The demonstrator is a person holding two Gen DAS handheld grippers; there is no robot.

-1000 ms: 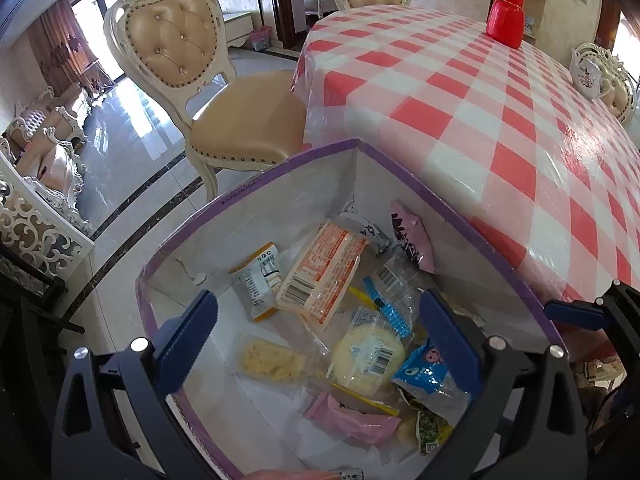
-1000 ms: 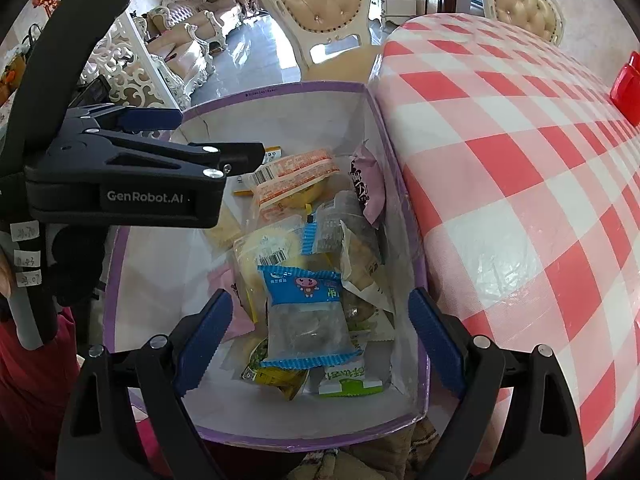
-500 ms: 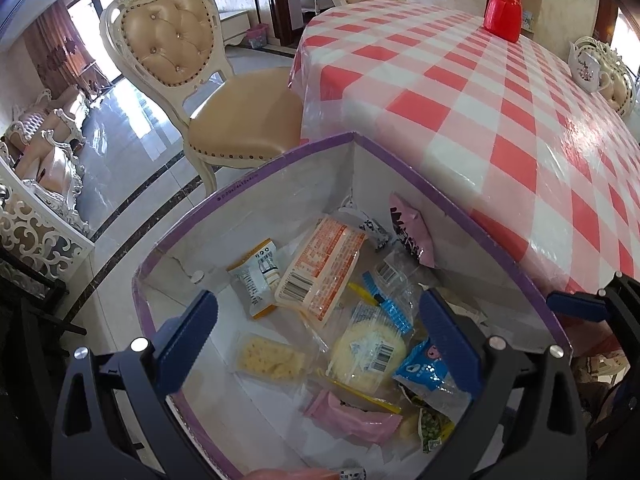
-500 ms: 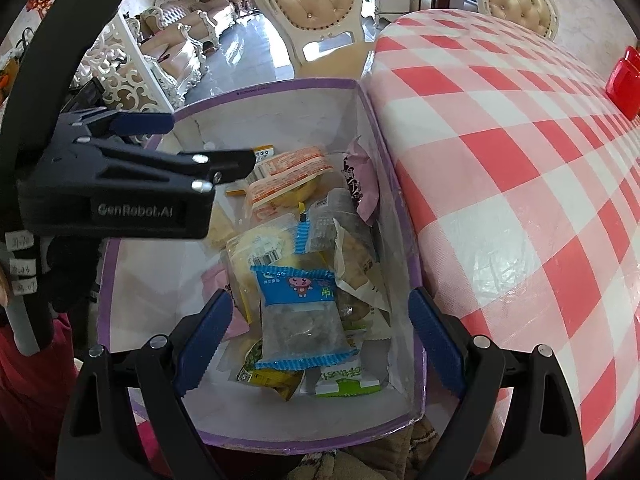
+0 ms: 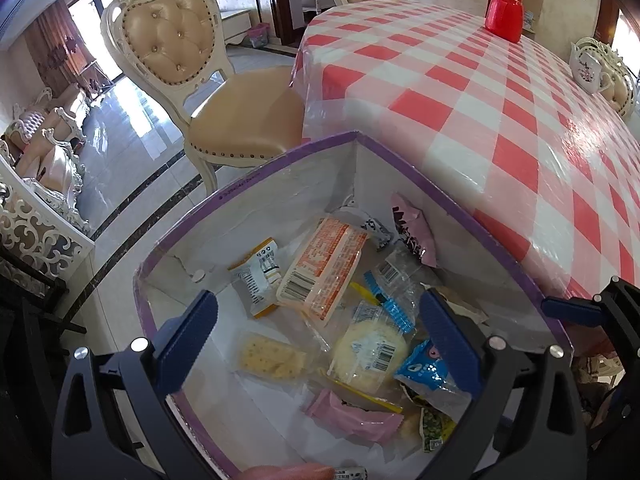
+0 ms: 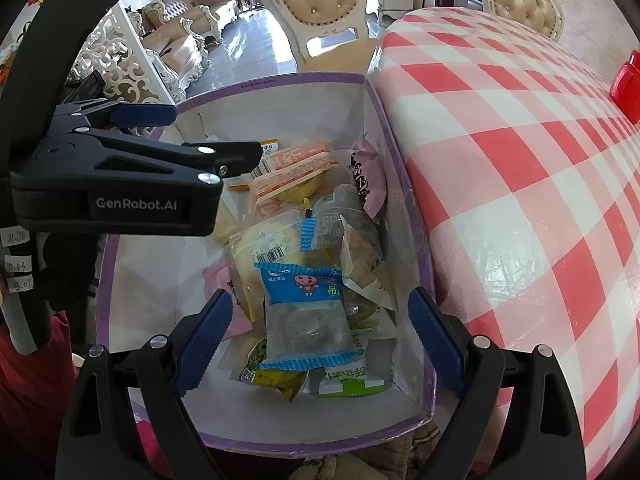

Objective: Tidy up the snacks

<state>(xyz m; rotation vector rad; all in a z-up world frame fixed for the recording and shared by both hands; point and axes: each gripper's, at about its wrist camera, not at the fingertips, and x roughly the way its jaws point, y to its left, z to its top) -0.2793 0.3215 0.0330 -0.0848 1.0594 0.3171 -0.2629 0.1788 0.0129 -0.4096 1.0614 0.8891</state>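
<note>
A white box with a purple rim (image 5: 280, 156) (image 6: 280, 77) stands beside the table and holds several snack packets. Among them are an orange-printed pack (image 5: 322, 268) (image 6: 296, 168), a cracker pack (image 5: 270, 356), a round cake in clear wrap (image 5: 370, 350), a blue packet (image 6: 306, 312) (image 5: 424, 368) and a pink wrapper (image 5: 352, 416). My left gripper (image 5: 318, 336) is open and empty above the box; it also shows in the right wrist view (image 6: 172, 148). My right gripper (image 6: 320, 344) is open and empty over the box's near end.
The table with a red-and-white checked cloth (image 5: 500, 92) (image 6: 520, 168) runs along the box's right side. A red jar (image 5: 505, 12) and a white teapot (image 5: 588, 66) stand far on it. A cream chair (image 5: 208, 92) stands beyond the box.
Both grippers have pulled back and up a little from the box. The snacks have not moved and both jaws stay open.
</note>
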